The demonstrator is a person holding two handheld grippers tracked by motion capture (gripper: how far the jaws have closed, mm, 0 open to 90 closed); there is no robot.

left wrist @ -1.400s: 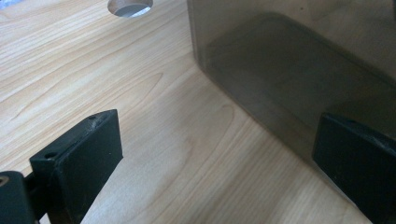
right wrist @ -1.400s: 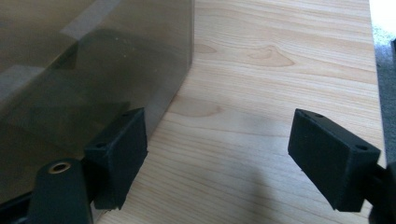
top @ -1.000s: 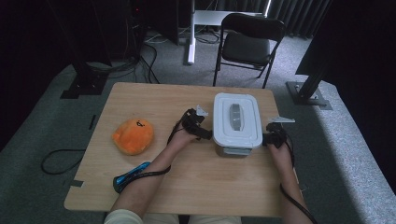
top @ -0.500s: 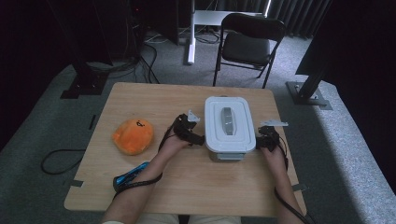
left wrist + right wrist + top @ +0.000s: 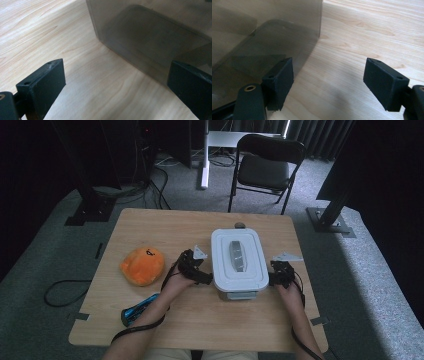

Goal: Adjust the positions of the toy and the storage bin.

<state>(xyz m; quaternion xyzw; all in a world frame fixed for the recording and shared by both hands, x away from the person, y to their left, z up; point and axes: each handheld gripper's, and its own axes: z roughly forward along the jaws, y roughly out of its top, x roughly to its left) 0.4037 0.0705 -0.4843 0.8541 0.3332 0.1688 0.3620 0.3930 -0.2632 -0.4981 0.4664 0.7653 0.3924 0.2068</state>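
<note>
Fig.: lidded plastic box on bench, likely stiff, smooth, slippery; left hand-held gripper & right hand-held gripper both agape, flanking its sides w/o clamping; best hold under lid rim.

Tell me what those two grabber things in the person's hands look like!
Both are black. The left gripper and the right gripper each carry a pale grey three-cornered plate on top and trail a thin black cable back along the forearm. Seen up close, each jaw ends in a flat, blocky black pad with small round screw holes.
</note>
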